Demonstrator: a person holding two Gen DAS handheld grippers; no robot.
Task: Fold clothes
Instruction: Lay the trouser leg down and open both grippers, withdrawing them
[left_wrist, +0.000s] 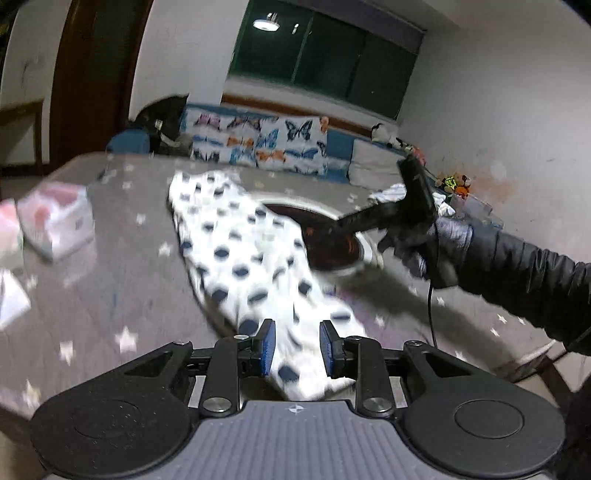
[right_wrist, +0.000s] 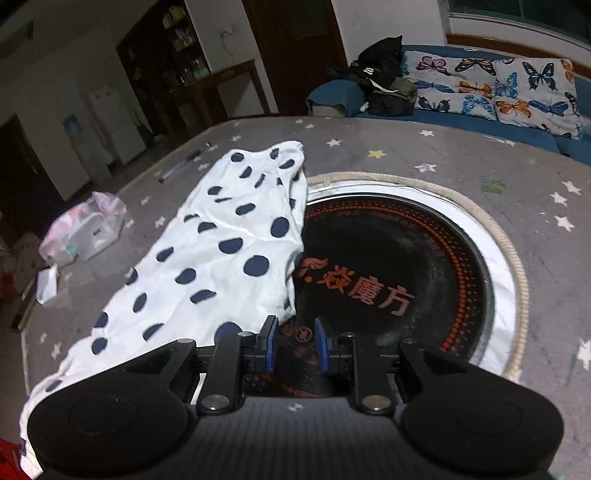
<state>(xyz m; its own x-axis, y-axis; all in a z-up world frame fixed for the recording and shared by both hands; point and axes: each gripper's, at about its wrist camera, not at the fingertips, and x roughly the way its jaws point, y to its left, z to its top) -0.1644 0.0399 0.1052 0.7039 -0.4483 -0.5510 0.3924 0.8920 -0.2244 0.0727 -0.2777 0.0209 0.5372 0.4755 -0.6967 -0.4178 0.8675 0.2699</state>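
Your left gripper (left_wrist: 297, 349) hangs above the near end of the polka-dot garment (left_wrist: 236, 236), which lies flat on the table (left_wrist: 110, 295). Its blue pads stand a narrow gap apart and nothing is pinched between them; the cloth shows through the gap but lies below, on the star-printed grey table cover. The left wrist view is blurred, so fine contact at the tips cannot be confirmed.

Your right gripper (right_wrist: 294, 345) is over the near rim of the round black cooktop (right_wrist: 399, 266) set into the middle of the table. Its jaws are also narrowly parted and hold nothing; the cooktop's orange markings show between the pads. Its left pad (right_wrist: 270, 341) sits just beside the garment's edge; whether it touches the cloth cannot be told.

The garment, white with dark blue dots, runs as a long strip from the table's near edge toward its far edge, left of the cooktop. One long edge overlaps the cooktop's left rim. The far end is bunched slightly.

In the left wrist view your right hand (left_wrist: 424, 236), gloved and in a dark sleeve (left_wrist: 524, 273), carries its gripper over the cooktop, beside the garment.

A plastic-wrapped tissue pack (right_wrist: 83, 229) sits near the table's left edge, well apart from the garment. A pen (right_wrist: 183, 162) lies toward the far left corner.
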